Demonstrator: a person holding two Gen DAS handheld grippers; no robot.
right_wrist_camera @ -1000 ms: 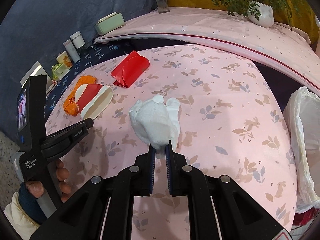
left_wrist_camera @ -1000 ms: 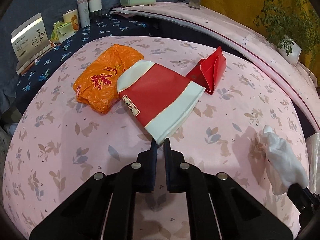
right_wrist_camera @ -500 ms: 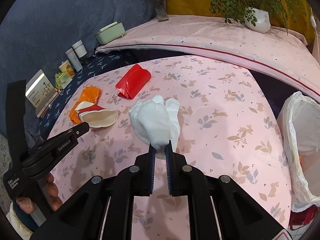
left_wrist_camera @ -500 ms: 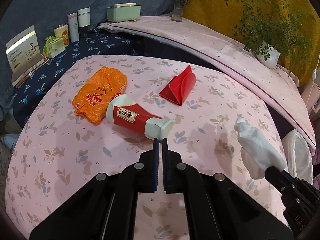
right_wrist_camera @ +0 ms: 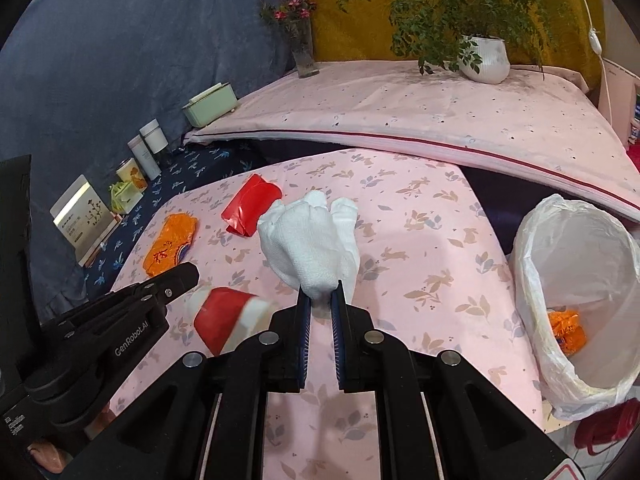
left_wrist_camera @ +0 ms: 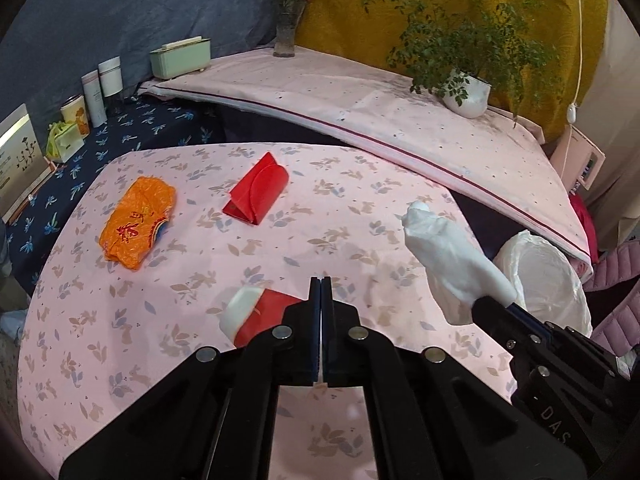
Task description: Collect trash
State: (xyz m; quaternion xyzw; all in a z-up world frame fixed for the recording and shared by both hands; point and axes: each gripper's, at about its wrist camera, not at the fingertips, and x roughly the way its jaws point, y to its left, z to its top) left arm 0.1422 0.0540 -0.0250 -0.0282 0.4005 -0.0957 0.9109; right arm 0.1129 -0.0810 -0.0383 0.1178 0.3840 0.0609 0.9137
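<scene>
Now | right tool (right_wrist_camera: 320,300) clamps white tissue wad (right_wrist_camera: 310,248) | left tool (left_wrist_camera: 320,286) closed, red-white wrapper (left_wrist_camera: 260,314) hangs beneath.

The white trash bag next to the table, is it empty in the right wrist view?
No, an orange wrapper already lies inside the white trash bag.

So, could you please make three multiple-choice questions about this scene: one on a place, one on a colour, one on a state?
1. Where is the red-and-white packet? A in the bin; B at the tips of the left gripper; C on the shelf.
2. What colour is the bin liner? A white; B black; C blue.
3. The right gripper is: A open, empty; B shut on the white cloth; C shut on a bottle.
Answers: 1 B, it hangs at the shut fingertips; 2 A, the plastic is white; 3 B, the cloth sticks out between its fingers.
</scene>
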